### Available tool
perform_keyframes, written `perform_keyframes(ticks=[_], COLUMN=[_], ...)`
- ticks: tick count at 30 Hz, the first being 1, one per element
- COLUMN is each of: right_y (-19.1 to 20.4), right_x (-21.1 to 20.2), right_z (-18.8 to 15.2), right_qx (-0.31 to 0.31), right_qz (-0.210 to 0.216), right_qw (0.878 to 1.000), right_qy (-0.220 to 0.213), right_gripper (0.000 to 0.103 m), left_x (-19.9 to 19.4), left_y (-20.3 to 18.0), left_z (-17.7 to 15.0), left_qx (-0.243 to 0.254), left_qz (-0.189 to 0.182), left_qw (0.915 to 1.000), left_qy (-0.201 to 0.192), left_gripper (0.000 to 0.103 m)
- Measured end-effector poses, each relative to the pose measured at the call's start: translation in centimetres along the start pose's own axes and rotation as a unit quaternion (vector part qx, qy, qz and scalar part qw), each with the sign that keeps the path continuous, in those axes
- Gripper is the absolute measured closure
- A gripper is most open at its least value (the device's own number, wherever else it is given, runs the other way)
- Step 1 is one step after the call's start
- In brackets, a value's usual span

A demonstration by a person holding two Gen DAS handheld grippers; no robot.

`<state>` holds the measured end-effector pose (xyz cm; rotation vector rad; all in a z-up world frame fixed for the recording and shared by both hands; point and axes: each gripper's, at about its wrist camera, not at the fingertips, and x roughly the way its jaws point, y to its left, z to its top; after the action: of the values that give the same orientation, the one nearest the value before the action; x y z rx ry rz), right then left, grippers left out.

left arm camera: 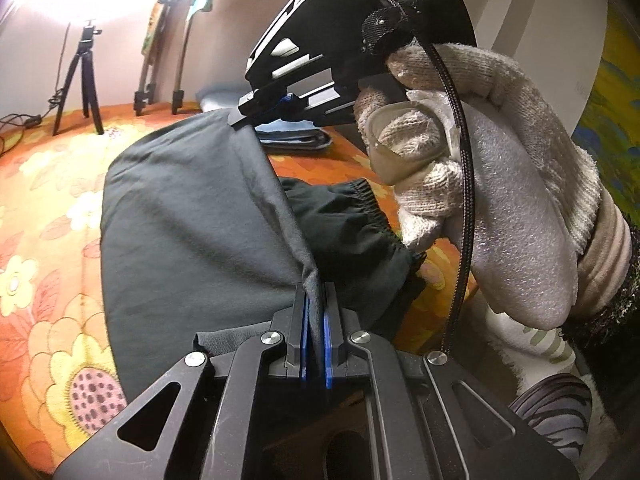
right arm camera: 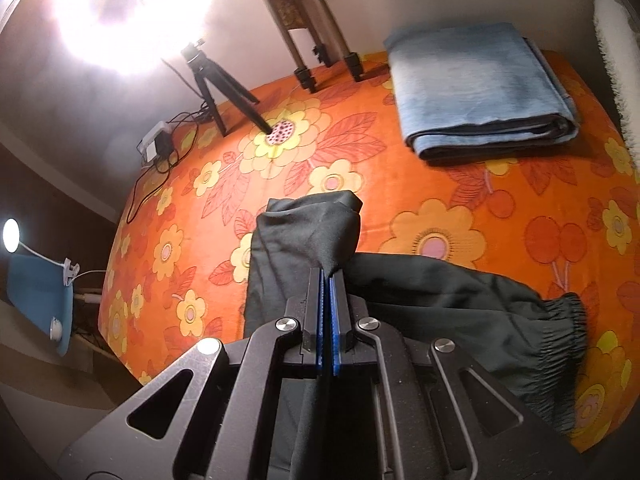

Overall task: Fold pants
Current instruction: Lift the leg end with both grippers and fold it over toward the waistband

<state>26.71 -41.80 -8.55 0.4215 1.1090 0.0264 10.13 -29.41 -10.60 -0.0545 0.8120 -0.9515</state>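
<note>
Over the bed: dark pants
Left tool: pinching pants
Right tool: pinching pants
Far edge: folded blue cloth

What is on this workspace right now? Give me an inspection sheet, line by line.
Surface: orange floral cover, mostly bare around the work.
Job's things: dark pants, lifted by a pinched fold; elastic waistband lying on the cover.
Clutter: folded blue cloth at the far edge; small tripod; further stand legs beside it.
Grippers: left gripper and right gripper both have jaws shut on pants fabric; a gloved hand holds the right one.
Cables: black leads and an adapter by the tripod.
Surroundings: bright lamp against the wall; blue chair off the cover's edge.
</note>
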Motion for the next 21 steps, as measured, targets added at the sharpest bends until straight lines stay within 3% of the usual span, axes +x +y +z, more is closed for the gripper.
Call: perform_keyframes(ticks=[21], right_y=[-7.6], right_x=[-4.2], right_z=[0.1], right_qx=[0.019], right_qz=[-0.056], right_qw=[0.998], right_qy=[-0.031], right_gripper=[0.1], left_x=[5.3], left_y=[-4.5], left_z=[1.4], left_qx=[0.026], left_qz=[-0.052], left_qw=[0.9982], left_qy=[0.014], left_gripper=[0.099])
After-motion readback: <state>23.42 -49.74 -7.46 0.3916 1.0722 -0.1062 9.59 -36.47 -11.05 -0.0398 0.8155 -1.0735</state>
